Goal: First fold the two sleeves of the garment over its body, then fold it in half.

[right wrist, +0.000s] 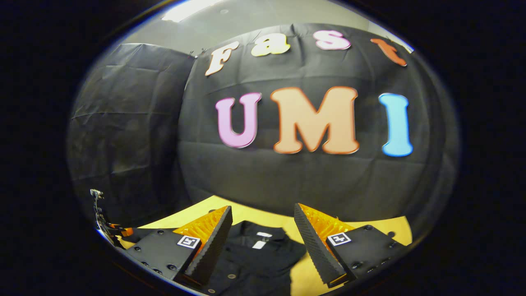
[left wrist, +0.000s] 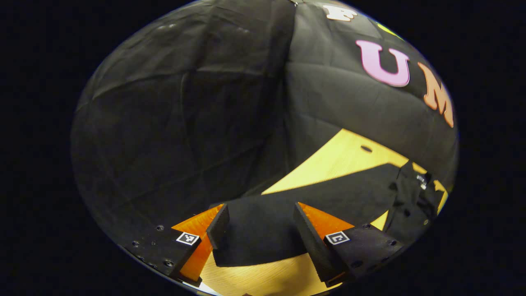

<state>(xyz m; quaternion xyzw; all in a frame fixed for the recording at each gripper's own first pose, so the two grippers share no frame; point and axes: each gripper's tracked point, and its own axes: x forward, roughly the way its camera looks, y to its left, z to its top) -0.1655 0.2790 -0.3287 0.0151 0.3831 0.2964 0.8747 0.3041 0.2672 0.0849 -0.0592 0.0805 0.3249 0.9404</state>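
A black garment [left wrist: 263,238] lies flat on the wooden table [left wrist: 345,158], one part stretching away to the right. My left gripper [left wrist: 261,209] hovers over its near part, open, with nothing between the fingers. In the right gripper view the garment [right wrist: 254,259] shows its collar with a white label [right wrist: 261,240] and buttons down the front. My right gripper [right wrist: 263,209] stands open above the collar end, holding nothing. The right gripper [left wrist: 415,197] also appears as a dark body at the garment's far right end in the left gripper view.
Bare table [right wrist: 304,275] shows beside the garment, and a small hole [left wrist: 366,149] marks the tabletop near the back. The black cloth wall rises close behind the table. The left gripper [right wrist: 102,222] appears at the far left edge of the right gripper view.
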